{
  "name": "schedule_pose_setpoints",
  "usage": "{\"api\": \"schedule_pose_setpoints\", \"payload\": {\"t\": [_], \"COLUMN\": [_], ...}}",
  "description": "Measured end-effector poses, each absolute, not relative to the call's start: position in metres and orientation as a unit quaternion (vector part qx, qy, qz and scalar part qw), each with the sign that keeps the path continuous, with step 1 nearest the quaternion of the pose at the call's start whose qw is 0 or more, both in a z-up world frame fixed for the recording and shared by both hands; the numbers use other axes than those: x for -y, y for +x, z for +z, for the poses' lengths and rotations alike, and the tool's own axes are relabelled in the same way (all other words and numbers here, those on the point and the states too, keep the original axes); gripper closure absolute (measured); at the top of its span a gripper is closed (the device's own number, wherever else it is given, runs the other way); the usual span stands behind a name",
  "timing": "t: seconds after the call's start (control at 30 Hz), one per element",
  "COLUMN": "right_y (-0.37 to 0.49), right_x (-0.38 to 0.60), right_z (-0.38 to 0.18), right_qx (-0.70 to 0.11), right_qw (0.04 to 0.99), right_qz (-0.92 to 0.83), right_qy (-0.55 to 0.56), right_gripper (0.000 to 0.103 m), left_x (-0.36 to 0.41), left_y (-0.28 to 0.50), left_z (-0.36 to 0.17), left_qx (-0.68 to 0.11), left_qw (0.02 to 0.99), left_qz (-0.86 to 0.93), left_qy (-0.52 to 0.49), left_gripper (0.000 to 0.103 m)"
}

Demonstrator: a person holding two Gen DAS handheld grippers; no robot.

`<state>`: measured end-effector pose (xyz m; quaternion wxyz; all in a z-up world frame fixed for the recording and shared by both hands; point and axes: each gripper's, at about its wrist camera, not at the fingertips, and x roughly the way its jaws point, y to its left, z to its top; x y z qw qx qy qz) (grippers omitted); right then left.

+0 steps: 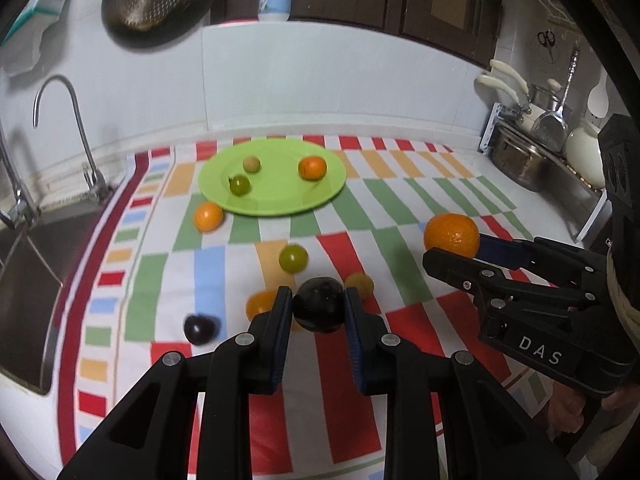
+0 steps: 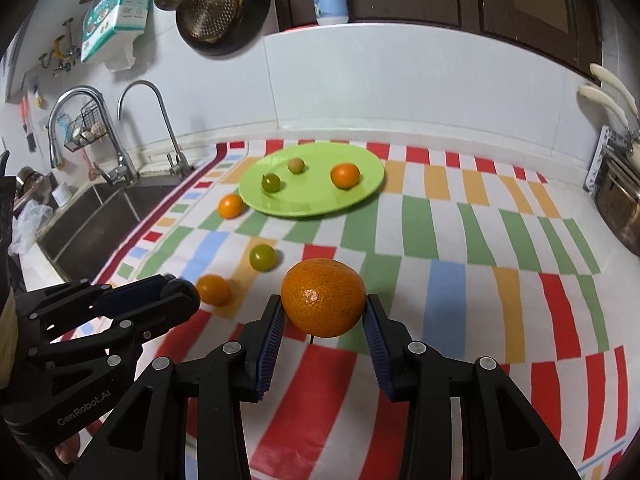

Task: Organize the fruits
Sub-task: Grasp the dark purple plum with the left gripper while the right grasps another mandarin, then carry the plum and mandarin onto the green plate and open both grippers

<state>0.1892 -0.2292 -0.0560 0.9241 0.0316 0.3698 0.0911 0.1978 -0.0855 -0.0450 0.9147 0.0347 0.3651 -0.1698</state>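
Note:
My left gripper [image 1: 319, 304] is shut on a dark plum [image 1: 319, 310] above the cloth; it also shows in the right wrist view [image 2: 176, 288]. My right gripper [image 2: 324, 312] is shut on a large orange [image 2: 323, 298], which the left wrist view also shows [image 1: 452, 236]. A green plate [image 1: 280, 200] at the back holds a green tomato [image 1: 239, 185], a tan fruit [image 1: 251, 164] and a small orange [image 1: 312, 167]. On the cloth lie a small orange [image 1: 207, 217], a green tomato [image 1: 293, 258], another dark plum [image 1: 201, 329], an orange fruit [image 1: 260, 304] and a yellowish fruit [image 1: 360, 285].
A steel sink [image 1: 24, 280] with taps [image 1: 60, 120] lies to the left. A pot and utensil rack [image 1: 532, 148] stand at the right. A striped cloth [image 1: 400, 208] covers the counter. A pan [image 2: 216, 4] hangs on the back wall.

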Motion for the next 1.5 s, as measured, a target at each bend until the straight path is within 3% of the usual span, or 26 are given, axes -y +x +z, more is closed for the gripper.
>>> {"api": "schedule_pose_setpoints", "payload": {"t": [1.0, 1.5], "right_y": [0.312, 0.405], "right_x": [0.189, 0.187], "right_z": [-0.017, -0.032], "right_qx": [-0.355, -0.381], "right_qw": [0.932, 0.922], "right_qz": [0.056, 0.051], "right_qy": [0.047, 0.035], "right_gripper": [0.062, 0.062], "left_x": [0.051, 0.059], "left_y": [0.333, 0.424], "left_z": [0.003, -0.018], "left_qx": [-0.328, -0.346], "left_qw": [0.915, 0.897], "left_qz": [-0.222, -0.265], "left_qy": [0.073, 0.076], "left_gripper": [0.077, 0.077]}}
